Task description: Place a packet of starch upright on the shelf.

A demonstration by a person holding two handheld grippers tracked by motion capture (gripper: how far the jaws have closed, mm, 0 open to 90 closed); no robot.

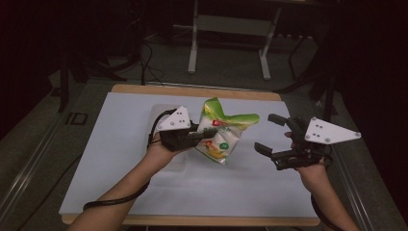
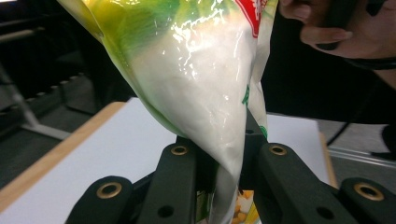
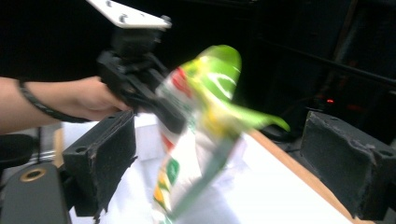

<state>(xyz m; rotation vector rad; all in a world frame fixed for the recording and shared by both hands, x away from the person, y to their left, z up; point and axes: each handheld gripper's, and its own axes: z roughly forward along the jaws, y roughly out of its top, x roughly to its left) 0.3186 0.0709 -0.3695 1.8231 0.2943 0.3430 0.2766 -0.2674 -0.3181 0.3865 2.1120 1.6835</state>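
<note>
A green, white and yellow snack bag (image 1: 222, 134) hangs tilted above the middle of the white board (image 1: 115, 159). My left gripper (image 1: 204, 135) is shut on the bag's left side. In the left gripper view the black jaws (image 2: 224, 161) pinch the bag's white lower corner (image 2: 201, 88). My right gripper (image 1: 269, 134) is open just right of the bag, apart from it. In the right gripper view its two padded jaws (image 3: 219, 163) stand wide apart, with the blurred bag (image 3: 210, 98) and the left gripper (image 3: 135, 74) beyond them.
The white board lies on a wooden tabletop (image 1: 192, 90) whose edge shows at the back. A metal frame with two legs (image 1: 193, 48) stands on the dark floor behind the table. Cables (image 1: 113, 202) trail from both grippers along the forearms.
</note>
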